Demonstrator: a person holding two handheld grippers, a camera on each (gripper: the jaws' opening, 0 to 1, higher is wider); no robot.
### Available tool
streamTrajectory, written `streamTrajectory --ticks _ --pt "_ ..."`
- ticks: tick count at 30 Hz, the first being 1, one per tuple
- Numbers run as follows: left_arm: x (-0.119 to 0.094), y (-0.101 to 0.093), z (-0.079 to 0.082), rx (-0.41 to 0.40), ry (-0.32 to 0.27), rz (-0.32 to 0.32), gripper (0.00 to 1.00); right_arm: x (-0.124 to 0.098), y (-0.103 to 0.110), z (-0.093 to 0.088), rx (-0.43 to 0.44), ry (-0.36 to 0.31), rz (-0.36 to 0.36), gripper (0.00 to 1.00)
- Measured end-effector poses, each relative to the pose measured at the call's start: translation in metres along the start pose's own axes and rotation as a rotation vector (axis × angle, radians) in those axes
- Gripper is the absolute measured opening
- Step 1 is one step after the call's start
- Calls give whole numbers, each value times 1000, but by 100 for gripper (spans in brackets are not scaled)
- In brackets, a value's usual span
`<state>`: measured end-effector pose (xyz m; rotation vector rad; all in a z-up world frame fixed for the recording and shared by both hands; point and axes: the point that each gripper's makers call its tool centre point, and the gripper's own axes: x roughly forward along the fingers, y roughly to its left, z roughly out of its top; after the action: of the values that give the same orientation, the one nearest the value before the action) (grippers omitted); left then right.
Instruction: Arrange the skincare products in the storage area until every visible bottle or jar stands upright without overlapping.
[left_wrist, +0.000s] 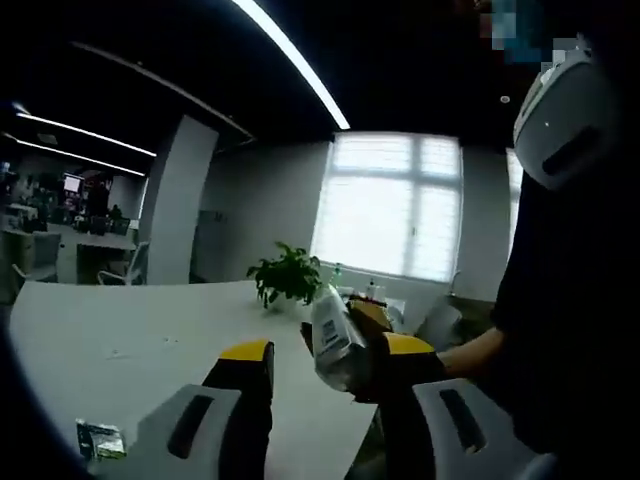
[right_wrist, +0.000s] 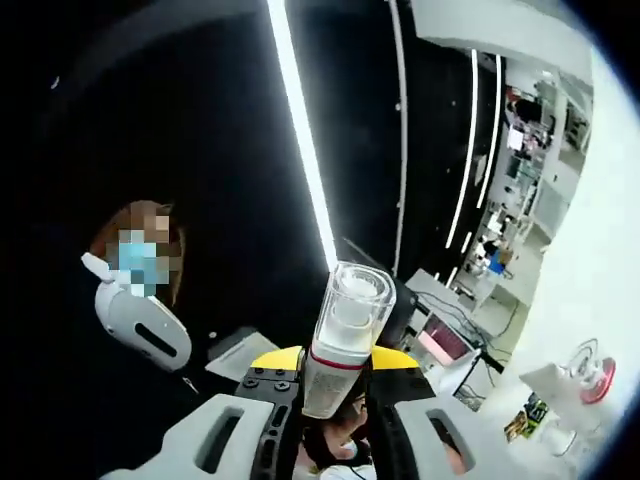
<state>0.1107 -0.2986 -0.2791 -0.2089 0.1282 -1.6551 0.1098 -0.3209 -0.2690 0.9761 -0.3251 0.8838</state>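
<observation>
A: Item one, largest: the long white bench, with a leafy green potted plant at its far end and a small green packet lying near the camera.

B: Item two?

A: Left hand-held gripper, yellow-tipped. A white plastic bottle with a printed label leans against its right jaw, well above the bench. The left jaw stands apart from it, so I cannot tell whether the bottle is pinched.

B: Item three?

A: Right hand-held gripper, jaws pressed on a slim white bottle with a clear ribbed cap and red band, held upright in the air.

B: Risk?

A: Both bottles sit off the bench. The tilted one looks loosely seated and could slip and land on its side. The slim one is gripped low and may pivot when set down.
</observation>
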Motion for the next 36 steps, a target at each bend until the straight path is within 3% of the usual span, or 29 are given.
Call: streamTrajectory --ticks 6,8,10,12,13,15,17,18,21,23,26,28,29,33,36 --pt "2 -8 0 -11 7 -29 21 9 2 1 -75 38 23 19" --pt "1 -2 1 25 2 13 20 10 -3 2 -93 46 -7 20" --pt "-1 7 2 87 3 74 19 10 -18 -1 -22 69 -91 22" --pt "-1 13 -1 188 38 123 18 11 -31 -8 95 79 -165 32" --pt "0 15 -7 242 87 149 18 10 -42 -10 116 75 -224 33" --pt "3 15 -11 337 128 168 18 10 -47 -8 172 15 -252 35" --pt "4 15 -15 426 169 184 18 10 -54 -4 287 -51 -291 34" --pt "5 14 -17 471 194 186 18 8 -63 -3 417 -112 -343 33" --pt "7 15 -28 596 280 187 19 3 -74 -8 463 -130 -426 31" --pt "8 15 -35 564 302 190 19 -2 -79 -15 469 -74 -480 31" --pt "3 20 -41 454 287 185 20 -1 -73 -12 383 -34 -431 27" --pt "5 16 -37 316 232 151 22 4 -61 -8 321 -19 -354 26" --pt "7 10 -32 199 172 113 25 7 -53 -6 256 4 -306 25" --pt "11 -1 -13 -103 19 39 39 17 -22 -2 156 41 -128 25" --pt "10 2 -8 -187 -28 29 44 22 7 7 124 21 34 25"
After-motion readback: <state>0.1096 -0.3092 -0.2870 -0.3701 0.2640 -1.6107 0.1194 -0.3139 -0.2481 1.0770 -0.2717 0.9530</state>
